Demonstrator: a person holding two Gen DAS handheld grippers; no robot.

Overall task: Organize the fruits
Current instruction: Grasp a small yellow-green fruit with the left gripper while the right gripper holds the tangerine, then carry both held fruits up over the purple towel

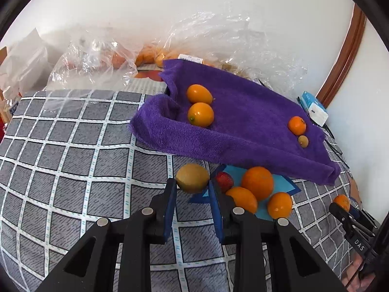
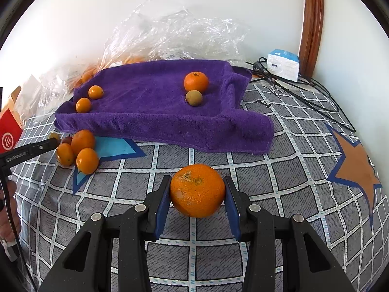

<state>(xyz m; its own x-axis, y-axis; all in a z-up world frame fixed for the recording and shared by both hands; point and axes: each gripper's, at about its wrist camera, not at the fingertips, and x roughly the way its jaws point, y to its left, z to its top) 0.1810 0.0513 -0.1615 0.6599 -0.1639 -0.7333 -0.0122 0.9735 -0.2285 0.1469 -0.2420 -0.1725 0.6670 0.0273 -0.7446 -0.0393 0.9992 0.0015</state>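
Observation:
My left gripper [image 1: 191, 185] is shut on a yellow-brown round fruit [image 1: 192, 177], held just above the checked cloth [image 1: 73, 158]. Right beside it lie a small red fruit [image 1: 224, 181] and three orange fruits [image 1: 257, 182] on a blue star patch. My right gripper [image 2: 197, 182] is shut on a mandarin [image 2: 197, 194], lifted over the cloth. On the purple towel [image 2: 158, 112] sit two small orange fruits [image 2: 95, 92] at the left. A mandarin [image 2: 196, 81] and a small brownish fruit [image 2: 194, 97] sit at its right.
Crumpled clear plastic bags [image 2: 175, 31] holding more orange fruit lie behind the towel against the white wall. A white-blue box [image 2: 283, 64] with black cables [image 2: 304, 90] is at the back right by a wooden frame [image 2: 312, 24]. A red box [image 2: 9, 131] stands at the left.

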